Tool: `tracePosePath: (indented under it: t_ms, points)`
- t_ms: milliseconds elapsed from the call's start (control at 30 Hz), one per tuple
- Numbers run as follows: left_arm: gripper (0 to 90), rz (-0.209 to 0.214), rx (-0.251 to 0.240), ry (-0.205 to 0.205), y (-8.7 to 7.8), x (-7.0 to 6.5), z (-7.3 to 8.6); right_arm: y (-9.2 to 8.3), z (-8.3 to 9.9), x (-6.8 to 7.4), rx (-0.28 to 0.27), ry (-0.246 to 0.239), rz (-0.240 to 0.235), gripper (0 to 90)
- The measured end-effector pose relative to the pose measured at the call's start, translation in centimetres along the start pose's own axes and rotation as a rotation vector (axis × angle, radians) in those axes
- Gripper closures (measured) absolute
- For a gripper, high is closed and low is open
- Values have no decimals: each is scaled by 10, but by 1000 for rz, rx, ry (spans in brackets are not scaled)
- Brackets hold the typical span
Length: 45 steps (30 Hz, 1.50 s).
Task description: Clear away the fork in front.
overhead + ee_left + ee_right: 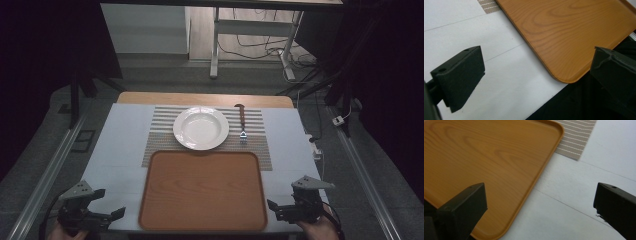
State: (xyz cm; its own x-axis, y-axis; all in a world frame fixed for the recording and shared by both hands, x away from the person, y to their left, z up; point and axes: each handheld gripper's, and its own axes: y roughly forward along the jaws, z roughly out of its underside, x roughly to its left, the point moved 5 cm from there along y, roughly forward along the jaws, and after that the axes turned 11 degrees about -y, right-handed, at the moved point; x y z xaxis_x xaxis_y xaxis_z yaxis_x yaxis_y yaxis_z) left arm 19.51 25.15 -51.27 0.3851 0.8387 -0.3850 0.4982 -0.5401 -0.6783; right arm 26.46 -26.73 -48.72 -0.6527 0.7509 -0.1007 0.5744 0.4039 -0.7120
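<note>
Here, spread tongs flanking tray.

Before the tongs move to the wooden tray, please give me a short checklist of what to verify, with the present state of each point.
1. Left tongs open, nothing between the jaws: ok.
2. Right tongs open, nothing between the jaws: ok.
3. Tray has nothing lying on it: ok.
4. Tray lies flat on the table, its far edge over the striped mat: ok.
5. Plate sits on the mat beyond the tray, apart from both tongs: ok.
6. Fork lies right of the plate; touching the plate or not: cannot tell.
</note>
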Motion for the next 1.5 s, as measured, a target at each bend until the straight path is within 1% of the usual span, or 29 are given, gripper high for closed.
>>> tracePosePath:
  t_ms: [167, 233, 367, 433, 467, 567, 667, 867, 967, 1067, 1300, 1400, 1500]
  points:
    - [0, 2, 1, -2, 0, 0, 0, 3, -2, 3, -7, -11, -20, 0]
    - [0, 3, 2, 0, 0, 0, 0, 4, -3, 4, -10, -23, -28, 0]
    - [0, 4, 3, 0, 0, 0, 0, 5, -5, 6, -14, -31, -58, 0]
    - [0, 6, 3, -1, 0, 0, 0, 6, -6, 7, -15, -44, -78, 0]
    - [0, 5, 2, -2, 0, 0, 0, 6, -7, 7, -20, -53, -81, 0]
    - [0, 7, 4, -3, 0, 0, 0, 8, -9, 9, -36, -54, -101, 0]
    - [0, 6, 3, -4, 0, 0, 0, 9, -11, 11, -39, -61, -106, 0]
    - [0, 10, 1, -8, 0, 1, 0, 14, -15, 15, -31, -55, -120, 0]
    - [0, 11, -3, -11, 0, 1, 0, 18, -17, 17, -27, -60, -126, 0]
    - [0, 16, -4, -10, -1, 1, 0, 22, -18, 19, -26, -47, -150, 0]
    - [0, 17, -3, -7, 0, 1, 0, 31, -22, 20, -9, -81, -160, 0]
    - [0, 18, -3, -8, 0, 1, 0, 35, -25, 21, -12, -86, -166, 0]
    - [0, 18, -3, -8, 0, 1, 0, 38, -28, 21, -3, -86, -171, 0]
